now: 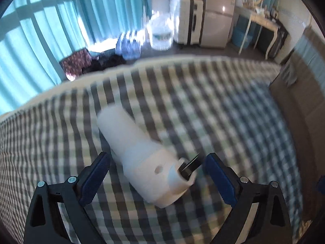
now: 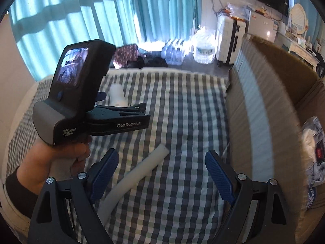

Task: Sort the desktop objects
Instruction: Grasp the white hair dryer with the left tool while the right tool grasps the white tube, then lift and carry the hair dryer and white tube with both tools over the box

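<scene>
A bed covered in a grey, white and pale-green checked cotton sheet (image 2: 182, 105) carried the things. Along its right side ran a long brown padded cushion with a pale stripe (image 2: 264, 109).

A white plastic cylindrical appliance with a small round hole and a dark fitting at its near end (image 1: 140, 154) lay tilted on the sheet, in the gap between the 2 blue-padded fingers of the left tool (image 1: 156, 174). Those fingers stood wide apart, and the blurred picture showed no pad pressing on it.

In the right wrist view, a person's hand (image 2: 50, 162) held the left tool's black body above the sheet, with the white appliance just beyond its fingers.

A pale grey-white flexible foam tube (image 2: 140, 172) lay slanted on the sheet near the right tool (image 2: 160, 174), its near end beside the left pad. That tool gaped wide and gripped nothing.
</scene>
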